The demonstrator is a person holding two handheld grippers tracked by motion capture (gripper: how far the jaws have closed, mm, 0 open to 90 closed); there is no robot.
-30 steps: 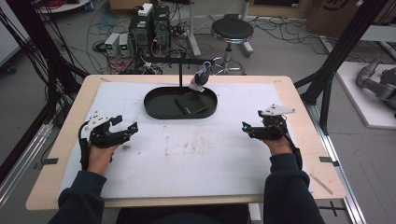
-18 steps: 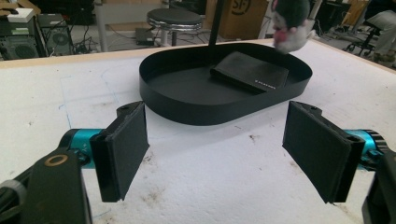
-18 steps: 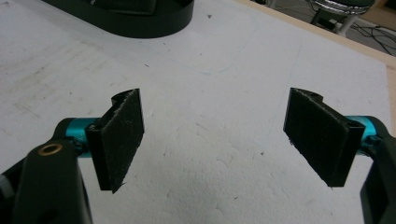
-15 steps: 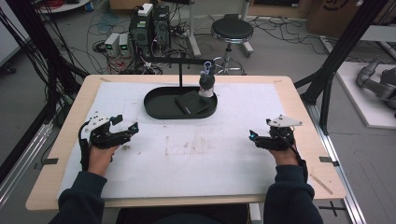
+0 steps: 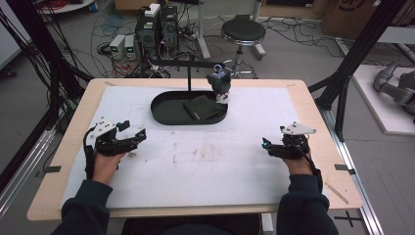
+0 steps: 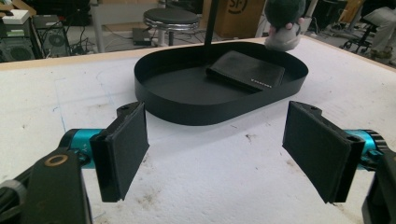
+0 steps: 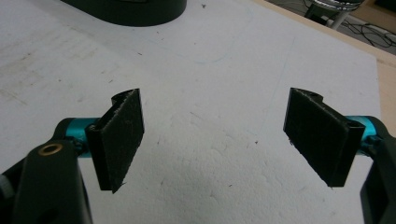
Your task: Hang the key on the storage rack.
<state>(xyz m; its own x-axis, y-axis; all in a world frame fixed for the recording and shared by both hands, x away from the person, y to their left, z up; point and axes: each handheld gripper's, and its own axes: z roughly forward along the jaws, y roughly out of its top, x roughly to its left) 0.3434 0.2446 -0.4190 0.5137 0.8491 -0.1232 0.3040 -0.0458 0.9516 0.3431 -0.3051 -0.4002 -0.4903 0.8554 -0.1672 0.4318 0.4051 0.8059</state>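
My left gripper [image 5: 137,133] and right gripper [image 5: 265,145] both gape open, holding nothing; the black tray [image 5: 166,112] with the wallet [image 5: 201,107] lies at twelve o'clock

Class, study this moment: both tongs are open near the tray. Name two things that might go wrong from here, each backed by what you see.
1. The plush toy hangs from the stand's bar just above the tray rim; reaching for the wallet might knock it swinging.
2. The wallet lies flat against the tray floor by the stand's post, so the left tongs or right tongs may slip off it.
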